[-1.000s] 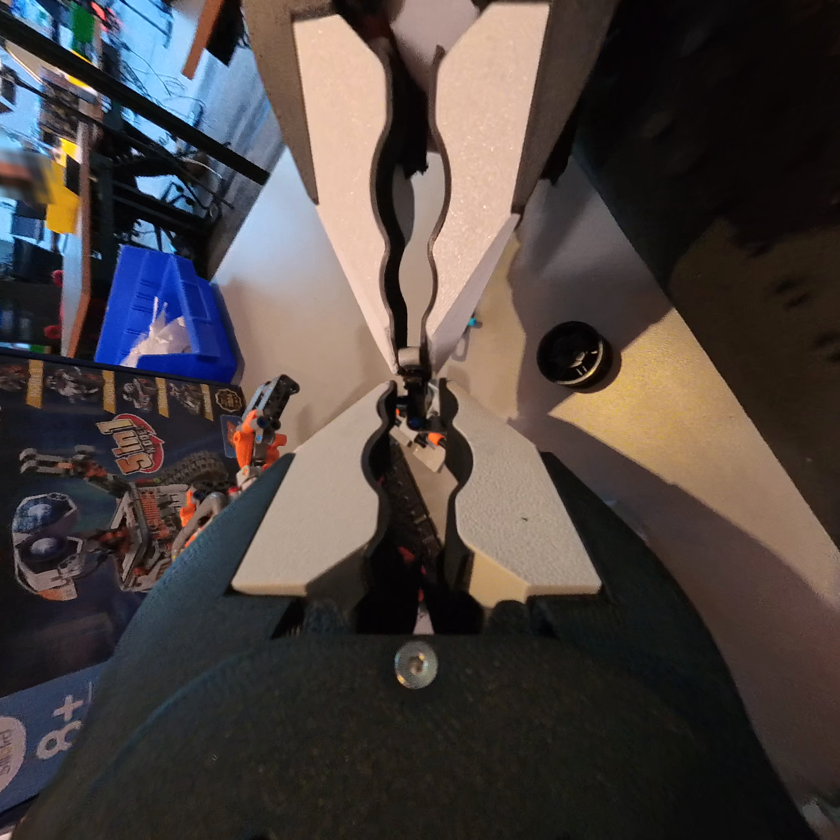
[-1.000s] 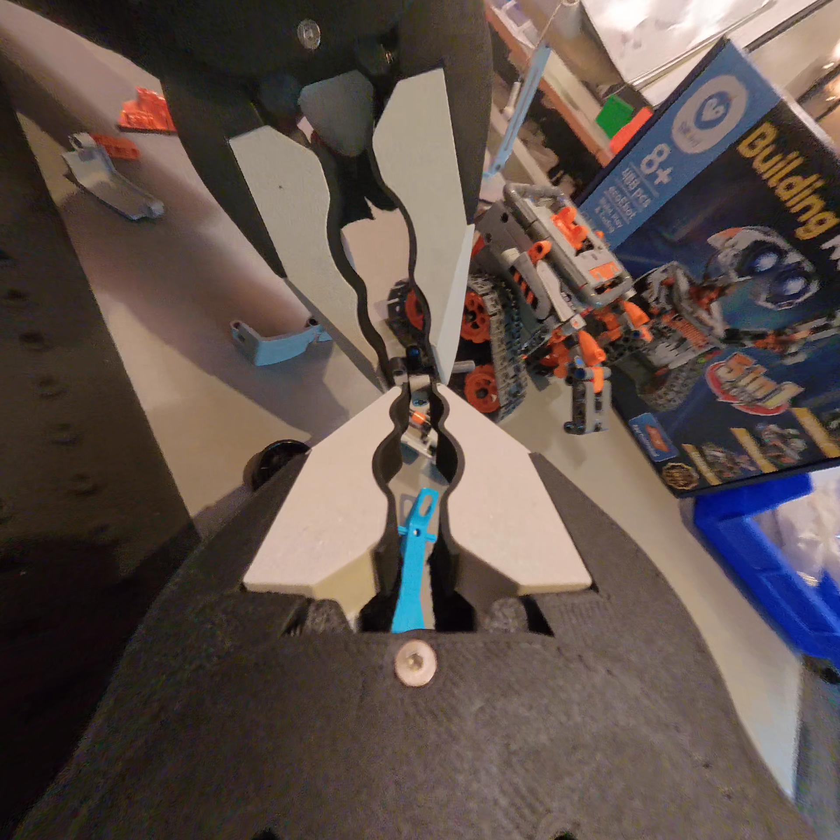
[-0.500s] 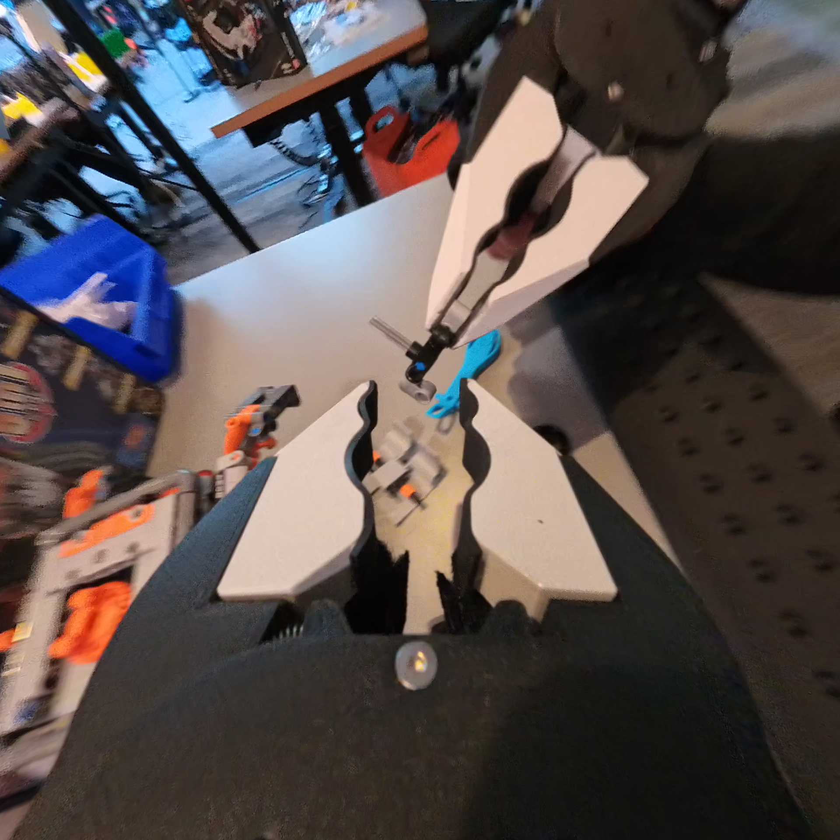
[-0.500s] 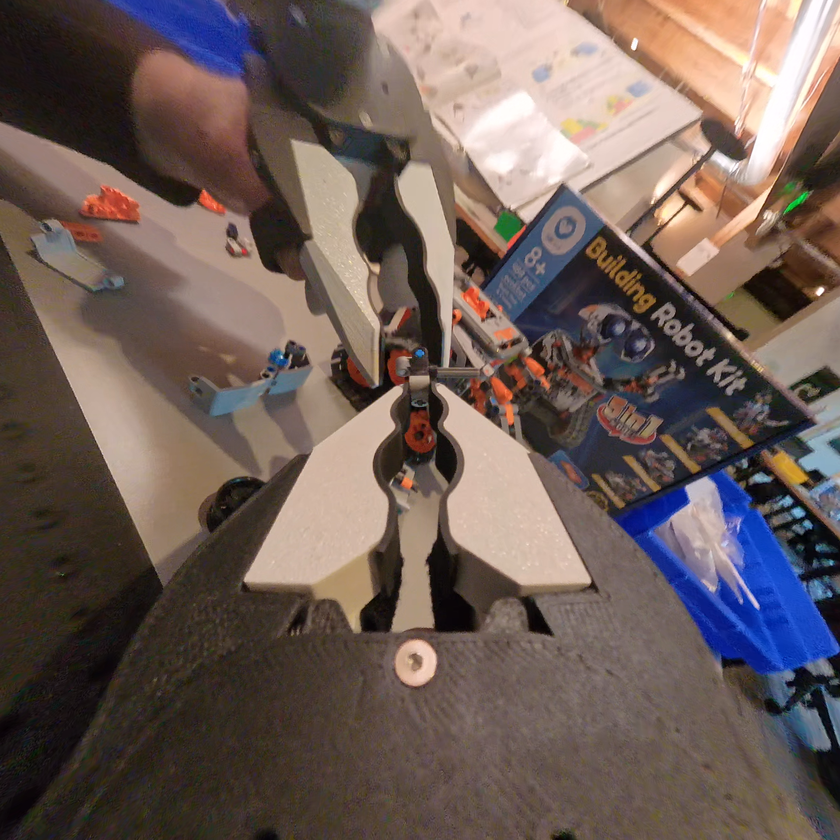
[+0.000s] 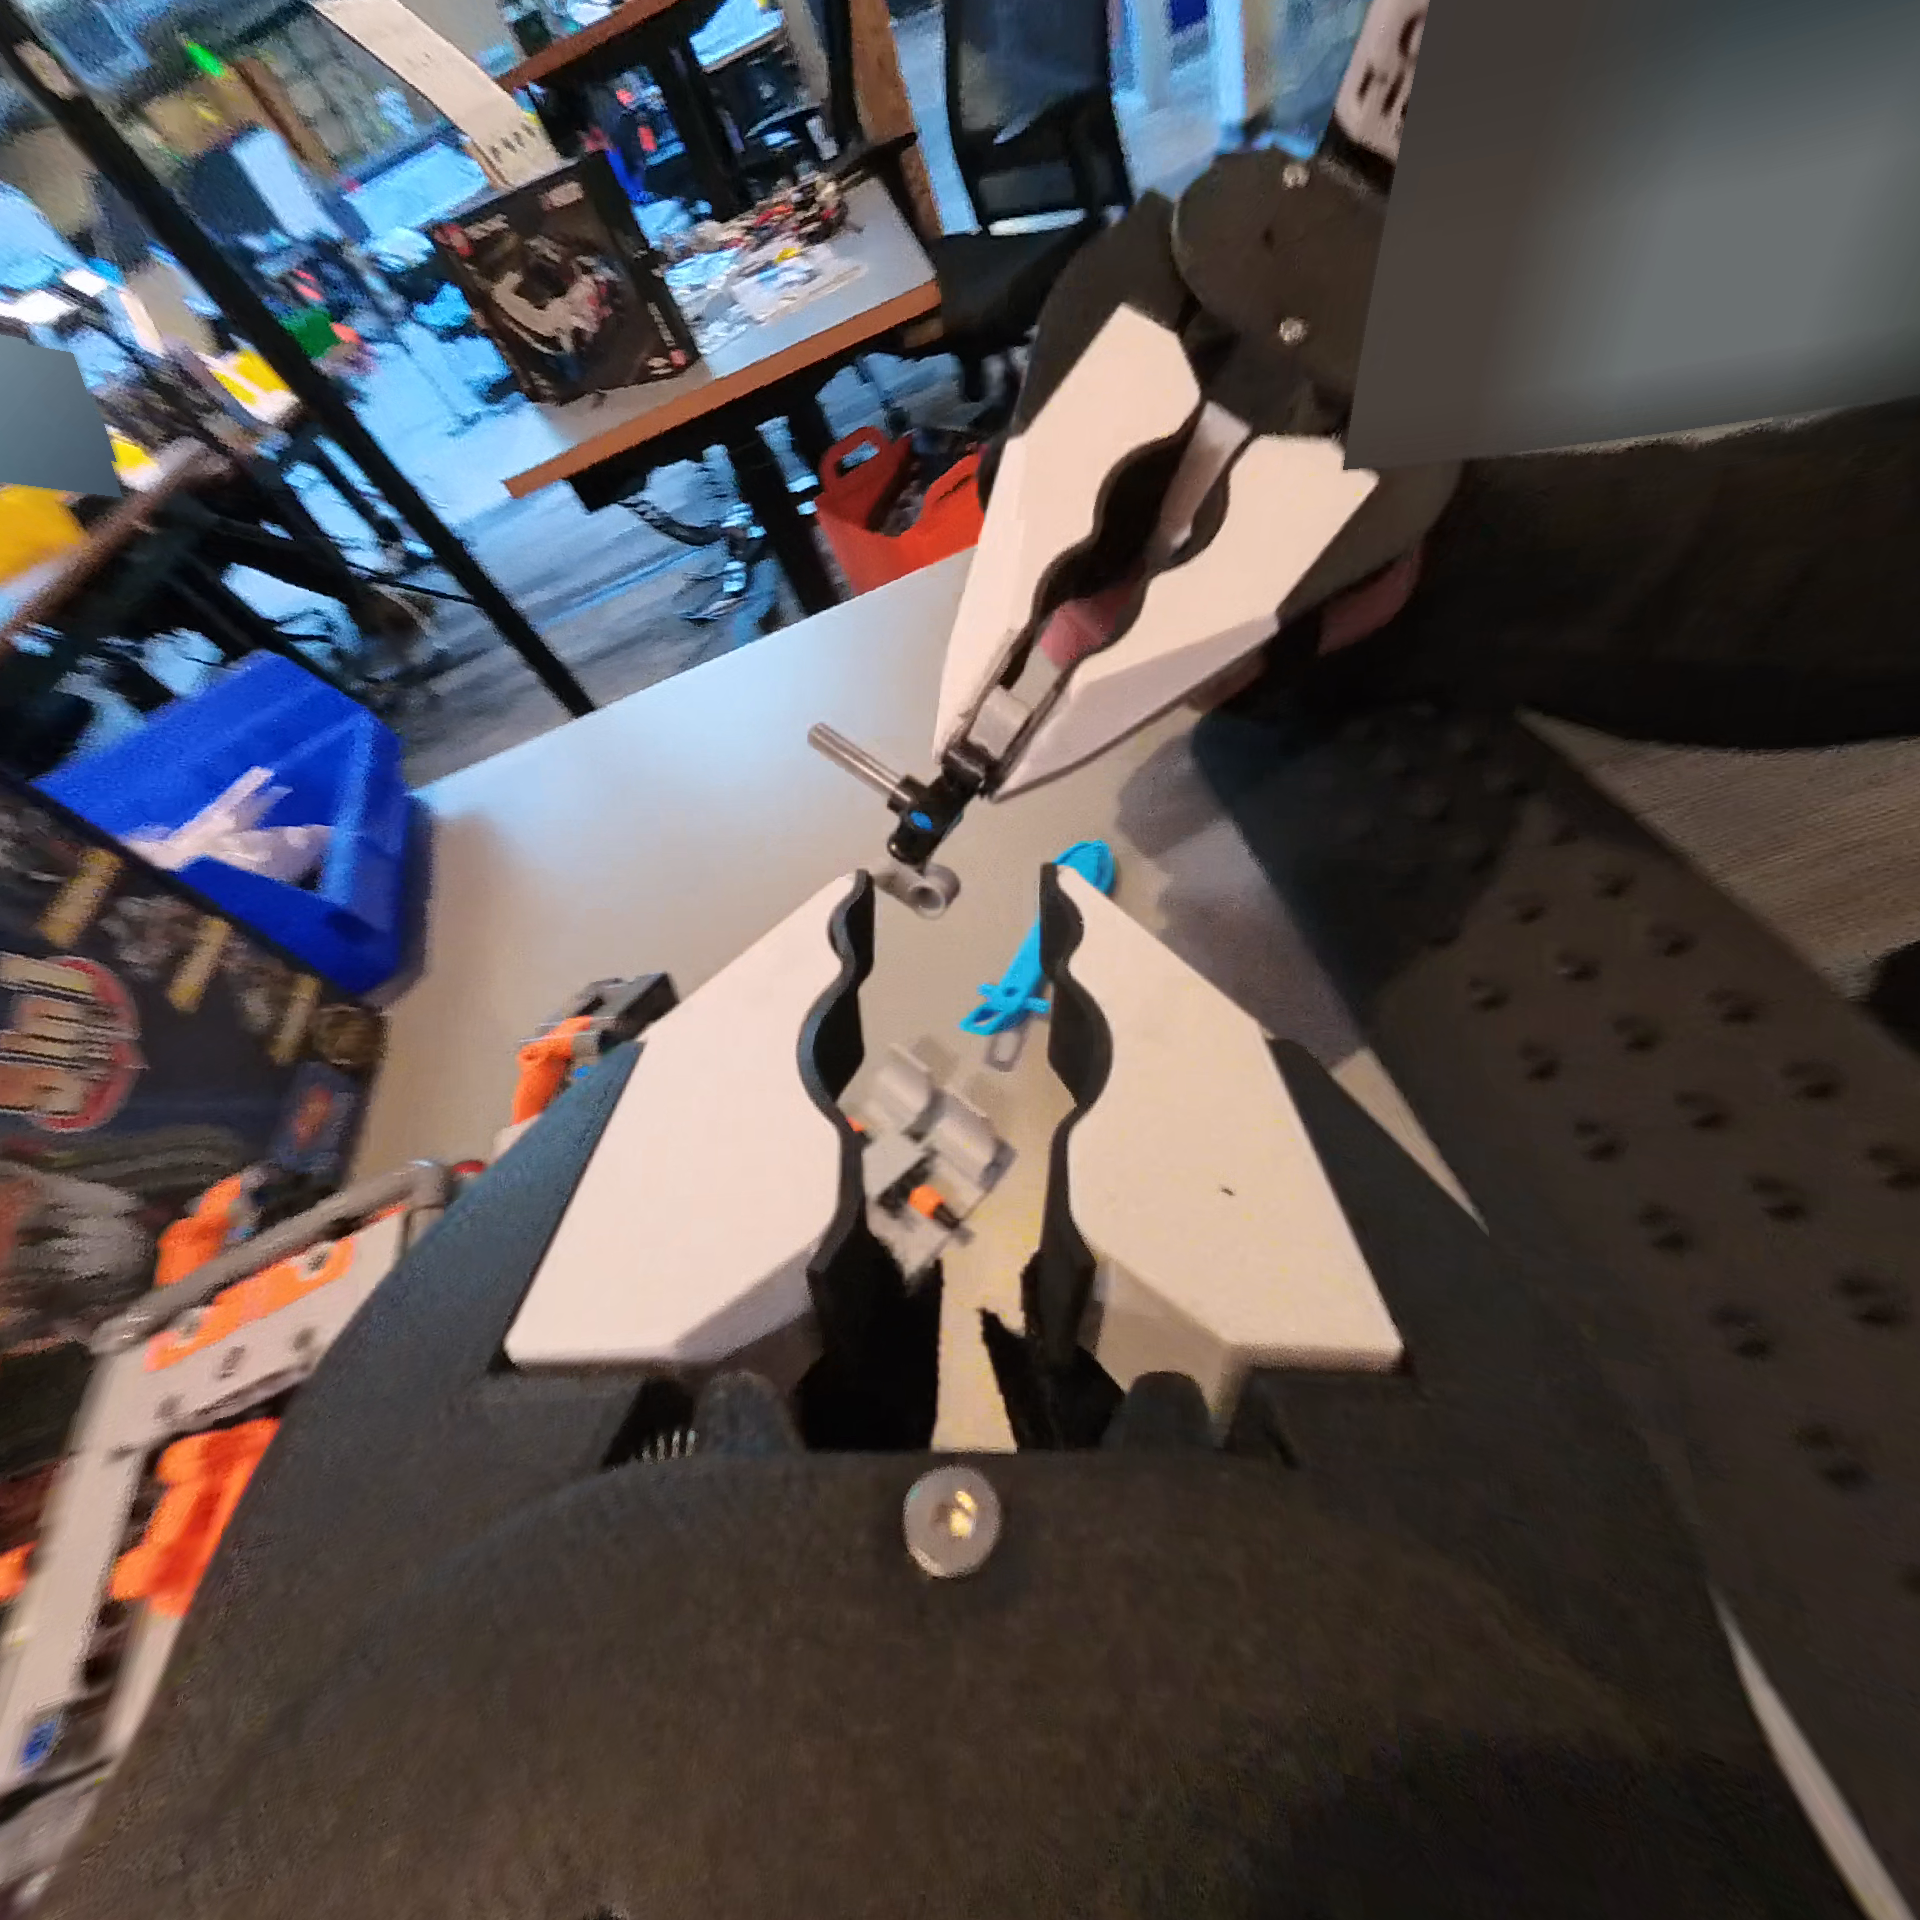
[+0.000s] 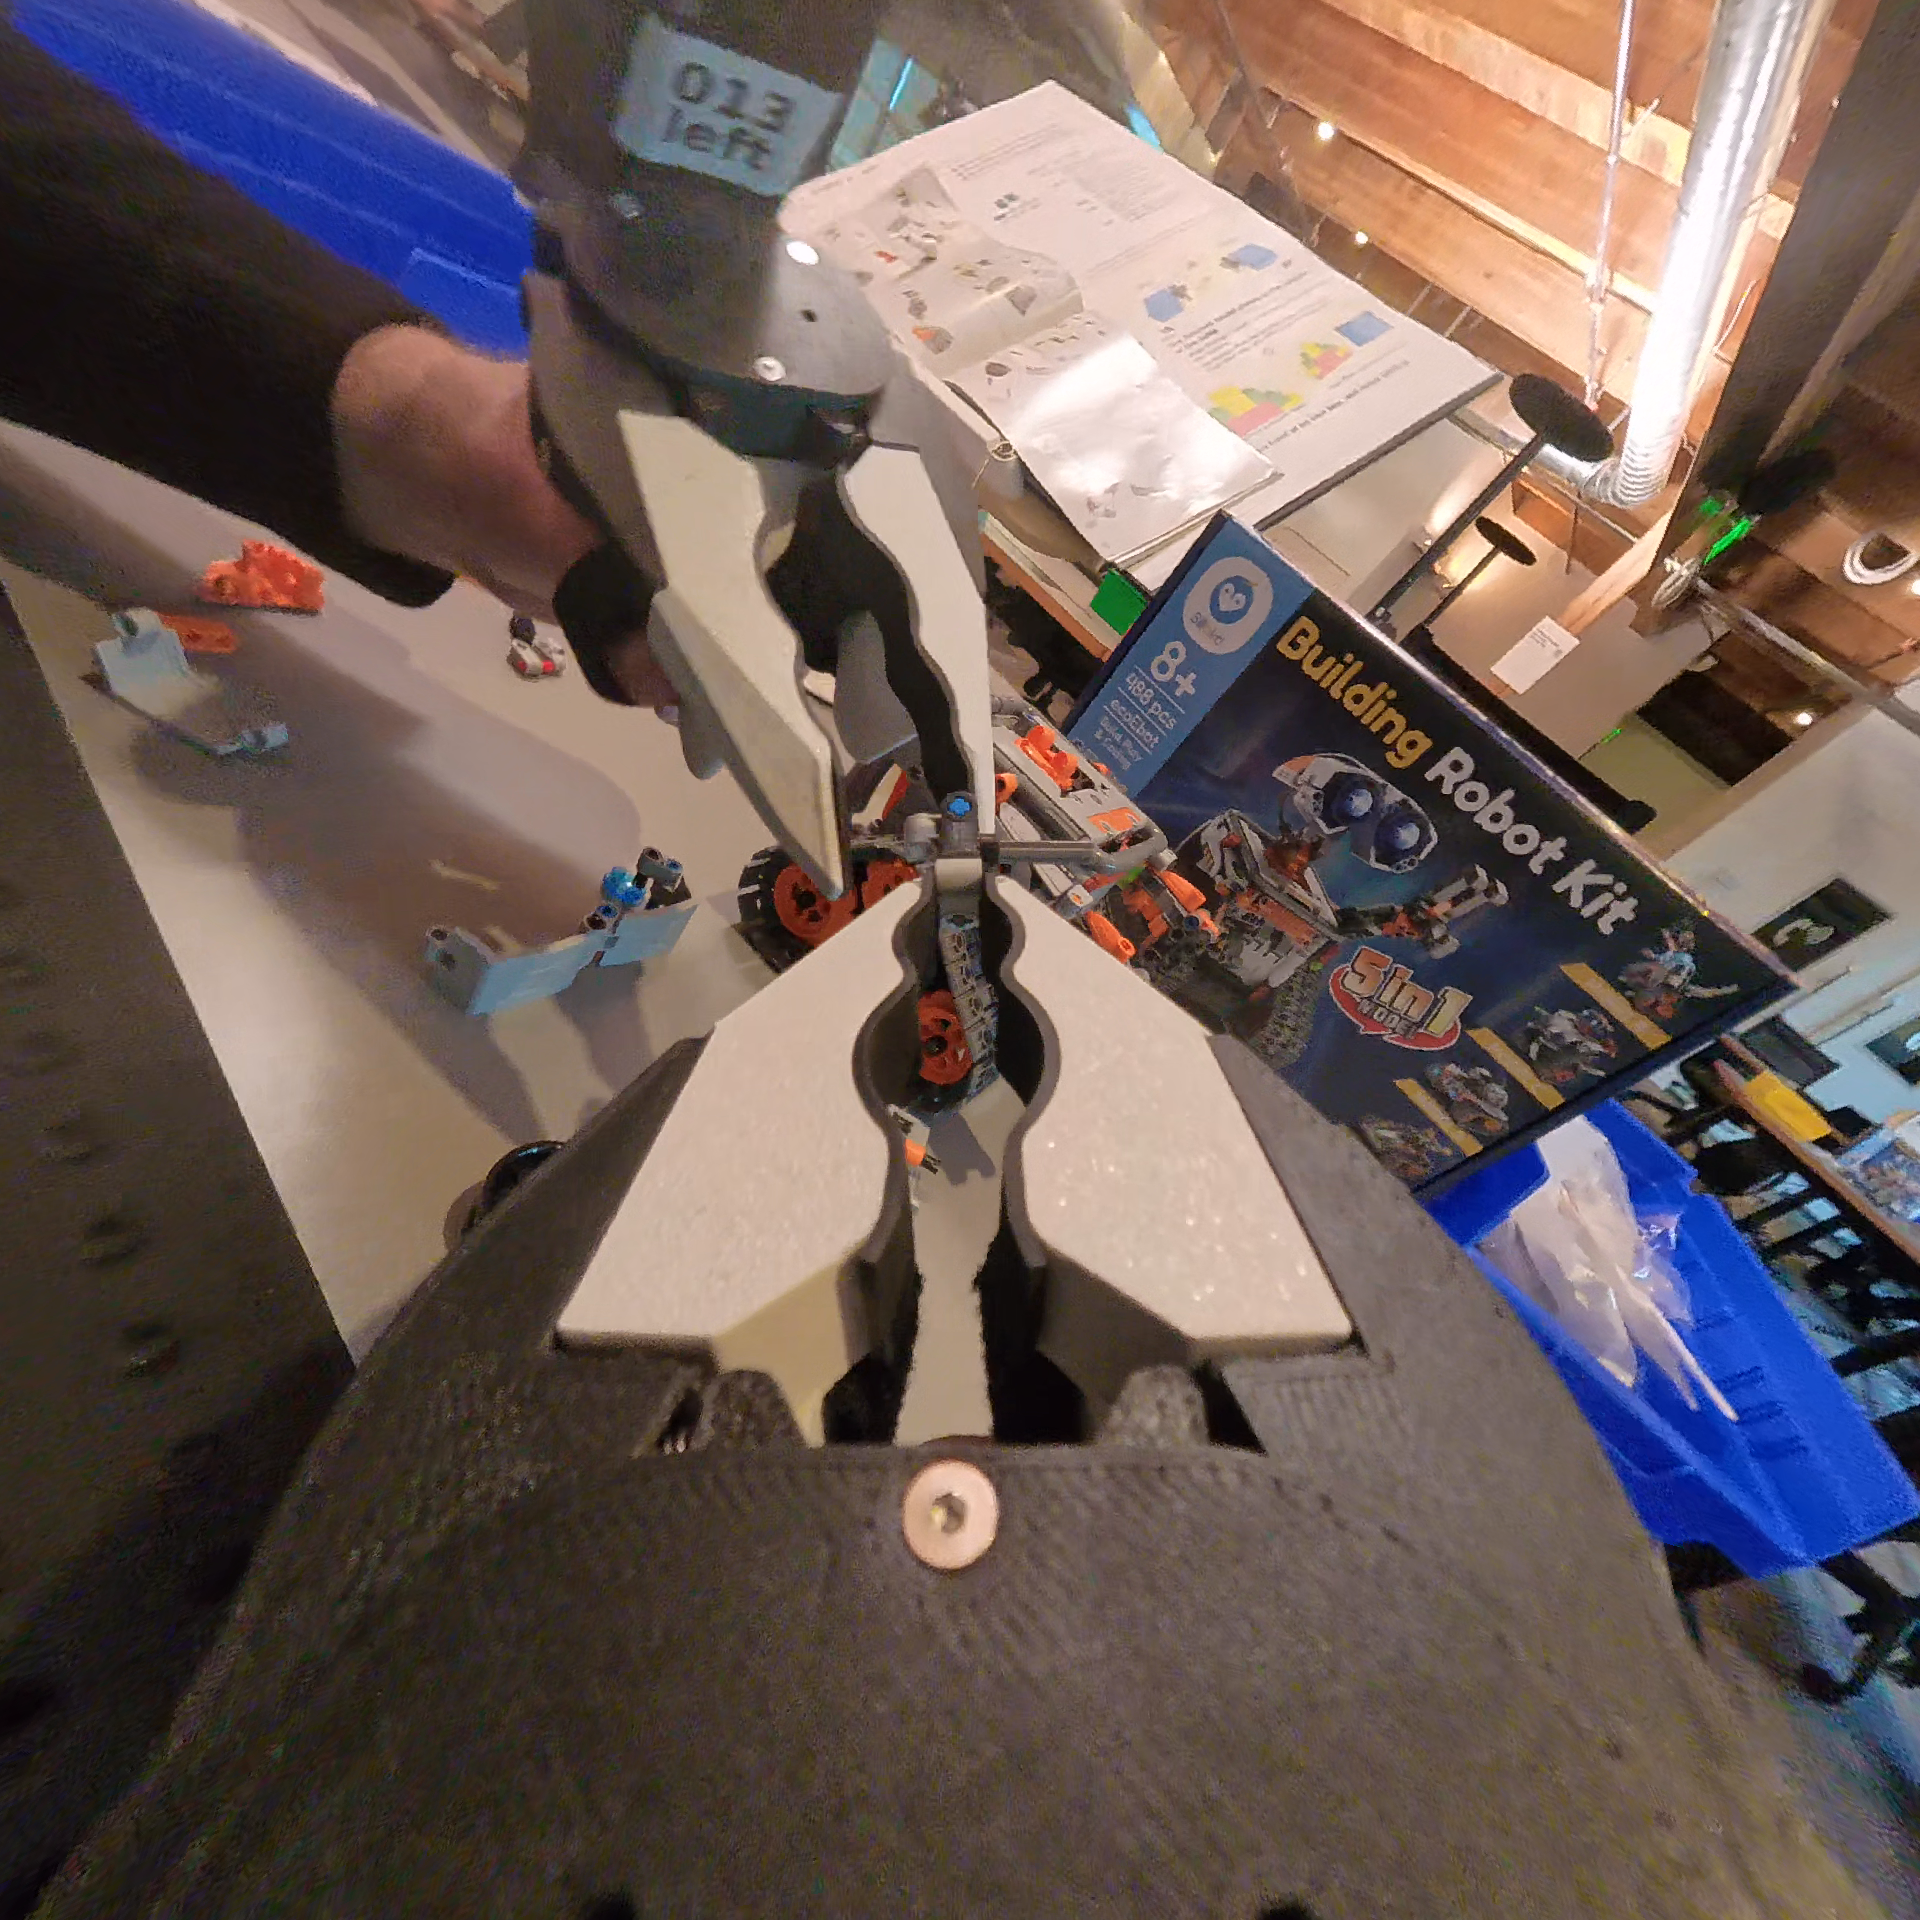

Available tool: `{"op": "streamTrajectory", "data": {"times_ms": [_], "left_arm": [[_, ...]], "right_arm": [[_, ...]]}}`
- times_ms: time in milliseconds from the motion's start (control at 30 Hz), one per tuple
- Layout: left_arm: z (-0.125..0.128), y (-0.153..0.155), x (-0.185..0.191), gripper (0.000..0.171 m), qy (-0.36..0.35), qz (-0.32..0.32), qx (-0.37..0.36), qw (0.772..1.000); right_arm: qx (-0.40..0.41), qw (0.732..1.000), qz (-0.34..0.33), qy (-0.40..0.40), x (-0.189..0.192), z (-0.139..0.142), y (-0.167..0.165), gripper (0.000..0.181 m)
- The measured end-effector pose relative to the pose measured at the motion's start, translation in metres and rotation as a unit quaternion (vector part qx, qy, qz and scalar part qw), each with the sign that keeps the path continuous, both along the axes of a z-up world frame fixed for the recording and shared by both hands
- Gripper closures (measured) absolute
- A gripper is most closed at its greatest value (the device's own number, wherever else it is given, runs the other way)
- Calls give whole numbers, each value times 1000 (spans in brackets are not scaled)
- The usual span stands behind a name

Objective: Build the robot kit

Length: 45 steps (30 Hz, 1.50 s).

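My right gripper (image 6: 958, 883) is shut on a small grey-and-black connector piece (image 6: 954, 854) with a blue pin and a grey axle. In the left wrist view the right gripper (image 5: 968, 767) holds that piece (image 5: 920, 805) just above the table. My left gripper (image 5: 956, 881) is open and empty, its tips close to the held piece. Seen between its fingers, a grey block with an orange pin (image 5: 928, 1141) lies on the table. A blue lever tool (image 5: 1016, 985) lies beside it. The right wrist view shows the open left gripper (image 6: 904, 847), held by a hand.
An orange-and-grey tracked robot model (image 6: 1049, 821) stands before a dark kit box (image 6: 1403, 862), next to a blue bin (image 6: 1683, 1382). Light blue panels (image 6: 551, 956), orange parts (image 6: 260, 577) and a black wheel (image 6: 509, 1179) lie on the grey table (image 5: 644, 810). A black perforated mat (image 5: 1662, 1039) borders it. Only a small space, under 4 cm, lies between the two pairs of fingers.
The grippers were tip to tip on one small assembly. My left gripper has opened and drawn back, and the grey block now lies on the table. My right gripper keeps the connector piece.
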State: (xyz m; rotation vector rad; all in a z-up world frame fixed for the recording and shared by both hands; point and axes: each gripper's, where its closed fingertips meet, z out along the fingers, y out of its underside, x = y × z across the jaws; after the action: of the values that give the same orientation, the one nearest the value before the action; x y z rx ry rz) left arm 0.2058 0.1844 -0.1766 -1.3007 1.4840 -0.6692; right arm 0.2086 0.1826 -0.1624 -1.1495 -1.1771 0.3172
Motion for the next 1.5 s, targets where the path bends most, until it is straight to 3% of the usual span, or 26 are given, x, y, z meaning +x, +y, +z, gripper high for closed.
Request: {"op": "streamTrajectory", "data": {"times_ms": [200, 333, 467, 600, 767, 900, 1100, 1333, 1500], "left_arm": [[2, 13, 5, 158, 13, 82, 123, 989], [3, 11, 3, 159, 37, 68, 139, 987], [-11, -9, -9, 159, 129, -15, 110, 985], [-20, -39, -25, 160, 184, -97, 19, 978], [-24, -64, -30, 159, 164, -171, -112, 965], [-19, -75, -29, 159, 134, -210, -175, 953], [-11, -74, -24, 158, 87, -220, -219, 947], [-6, -54, -14, 156, 65, -170, -147, 972], [-5, -58, -13, 164, 58, -184, -163, 968]], "right_arm": [[-21, 999, 10, 26, 4, 3, 1, 177], [-21, 999, 19, 23, 4, 2, -1, 177], [-32, 997, 75, 3, -5, -7, -16, 177], [-65, 985, 160, -8, -18, -14, -40, 176], [-100, 970, 221, -8, -23, -19, -57, 176], [-121, 960, 253, 6, -22, -16, -65, 176], [-141, 954, 262, 32, -17, -10, -62, 176], [-155, 956, 238, 71, -7, -1, -48, 176], [-157, 954, 246, 71, -7, -1, -50, 176]]}}
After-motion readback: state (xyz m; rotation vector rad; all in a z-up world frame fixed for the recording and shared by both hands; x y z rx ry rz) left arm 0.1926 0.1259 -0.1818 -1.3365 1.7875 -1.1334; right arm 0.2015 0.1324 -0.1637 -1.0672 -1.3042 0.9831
